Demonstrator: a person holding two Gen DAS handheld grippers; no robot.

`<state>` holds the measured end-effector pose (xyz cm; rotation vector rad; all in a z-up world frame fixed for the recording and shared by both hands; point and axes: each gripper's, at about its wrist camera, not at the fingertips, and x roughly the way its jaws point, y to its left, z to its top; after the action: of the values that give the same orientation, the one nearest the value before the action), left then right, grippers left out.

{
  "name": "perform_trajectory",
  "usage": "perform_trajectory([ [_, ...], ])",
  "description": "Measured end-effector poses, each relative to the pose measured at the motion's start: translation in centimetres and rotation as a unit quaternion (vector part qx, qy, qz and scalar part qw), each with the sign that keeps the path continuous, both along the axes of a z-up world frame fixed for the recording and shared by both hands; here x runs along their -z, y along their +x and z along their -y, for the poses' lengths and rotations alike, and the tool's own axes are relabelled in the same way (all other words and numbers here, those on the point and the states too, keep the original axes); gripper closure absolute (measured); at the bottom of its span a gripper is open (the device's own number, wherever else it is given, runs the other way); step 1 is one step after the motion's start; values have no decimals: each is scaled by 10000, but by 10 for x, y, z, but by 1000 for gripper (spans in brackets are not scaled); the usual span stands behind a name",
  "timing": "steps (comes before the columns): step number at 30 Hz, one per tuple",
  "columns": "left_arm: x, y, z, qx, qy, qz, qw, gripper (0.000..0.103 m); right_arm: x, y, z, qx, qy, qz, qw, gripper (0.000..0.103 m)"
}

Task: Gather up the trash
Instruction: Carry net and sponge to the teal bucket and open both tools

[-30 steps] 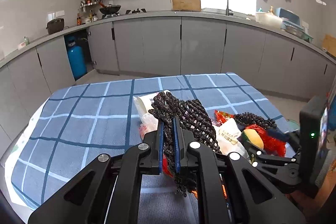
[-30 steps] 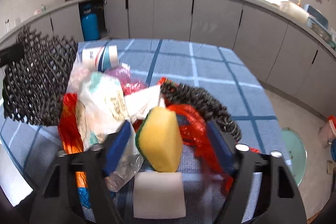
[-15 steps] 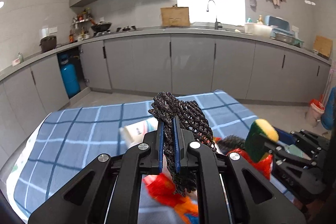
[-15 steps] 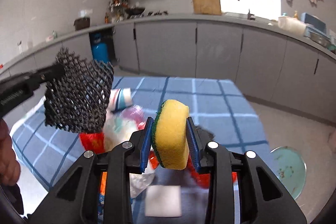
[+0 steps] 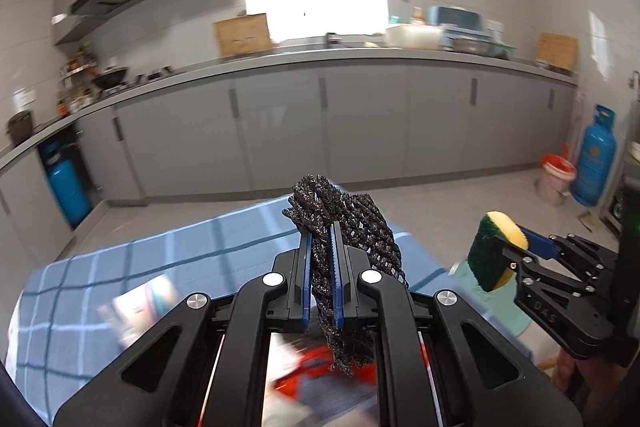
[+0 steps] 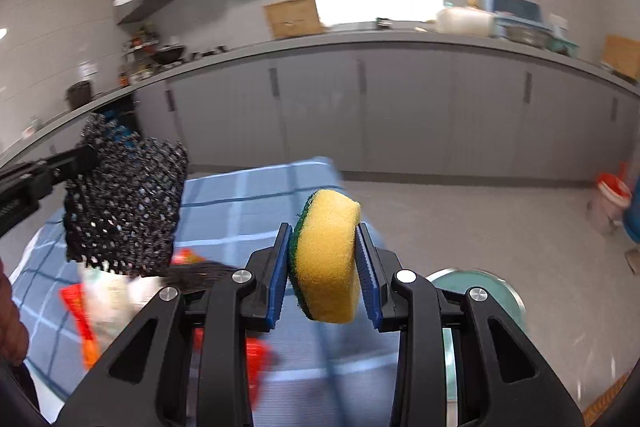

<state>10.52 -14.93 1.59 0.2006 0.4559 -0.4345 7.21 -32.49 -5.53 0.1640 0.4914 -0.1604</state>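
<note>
While wrappers lie blurred on the blue checked cloth, the left gripper is clamped on a black net, which bunches above its blue pads and hangs down between them. To its right, the right gripper squeezes a yellow-and-green sponge held upright between its pads, clear of the cloth. A round green bin stands on the floor just past the cloth's edge; its contents cannot be made out. A red-rimmed bucket sits beside a blue gas cylinder by the far cabinets.
</note>
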Motion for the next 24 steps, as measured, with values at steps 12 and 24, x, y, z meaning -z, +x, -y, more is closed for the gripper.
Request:
perform_trajectory([
  [12, 40, 2, 122, 1098, 134, -289, 9934, 94, 67, -4, 119, 995, 311, -469, 9935, 69],
  [24, 101, 14, 199, 1568, 436, -739, 9839, 92, 128, -1, 167, 1349, 448, -883, 9859, 62],
])
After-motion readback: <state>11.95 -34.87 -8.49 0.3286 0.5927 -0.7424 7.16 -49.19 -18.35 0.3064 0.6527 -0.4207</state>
